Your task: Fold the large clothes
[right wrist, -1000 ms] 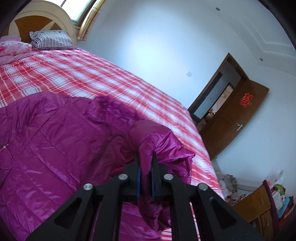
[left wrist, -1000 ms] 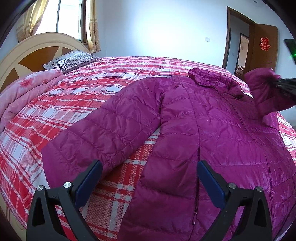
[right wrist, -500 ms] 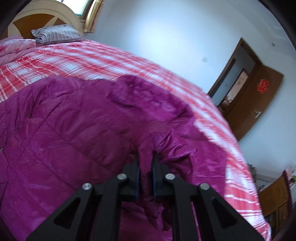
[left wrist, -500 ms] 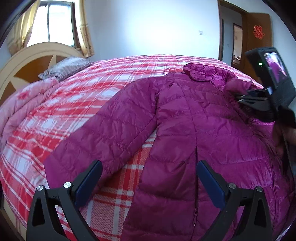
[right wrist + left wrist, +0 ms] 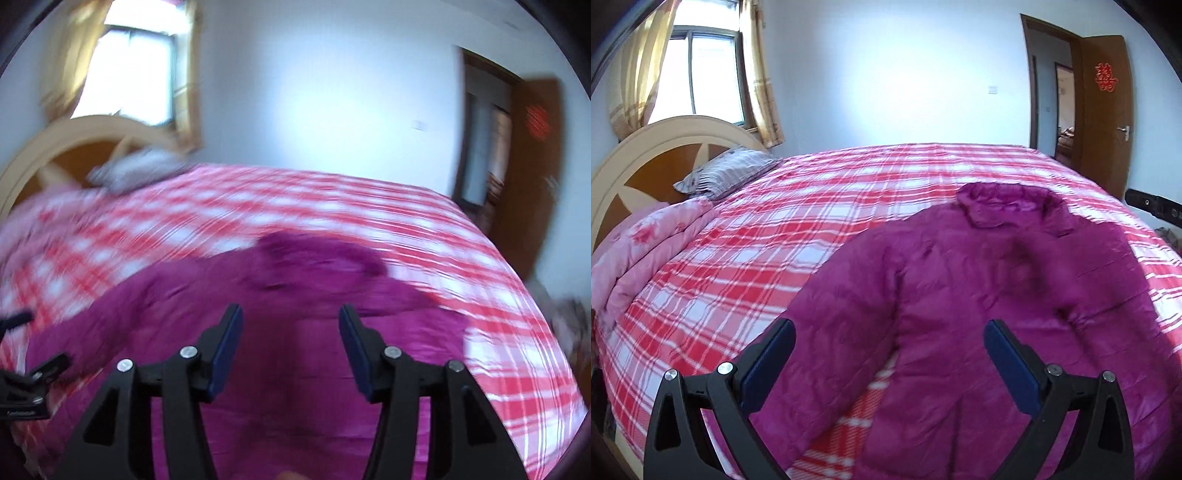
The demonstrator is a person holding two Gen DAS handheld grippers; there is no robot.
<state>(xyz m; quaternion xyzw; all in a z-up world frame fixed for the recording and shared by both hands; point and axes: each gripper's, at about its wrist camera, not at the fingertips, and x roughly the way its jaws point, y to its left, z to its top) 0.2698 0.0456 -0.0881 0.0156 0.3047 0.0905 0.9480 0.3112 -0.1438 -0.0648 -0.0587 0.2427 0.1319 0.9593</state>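
left wrist: jacket (image 5: 979, 295) on plaid bed (image 5: 812, 229); both grippers' fingers apart.

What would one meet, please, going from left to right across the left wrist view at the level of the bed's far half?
Pink quilt → striped pillow → plaid bedspread → purple jacket's collar → wooden door.

Wide stretch of bare plaid bed (image 5: 820, 206) open between the jacket (image 5: 979, 295) and the headboard edge. Blocked along that edge by the folded pink quilt (image 5: 646, 254) and striped pillow (image 5: 727, 175). Open strip of plaid past the jacket's collar toward the far edge. Nothing caught between left gripper (image 5: 888, 354) or right gripper (image 5: 291, 347) fingers; both spread above the jacket.
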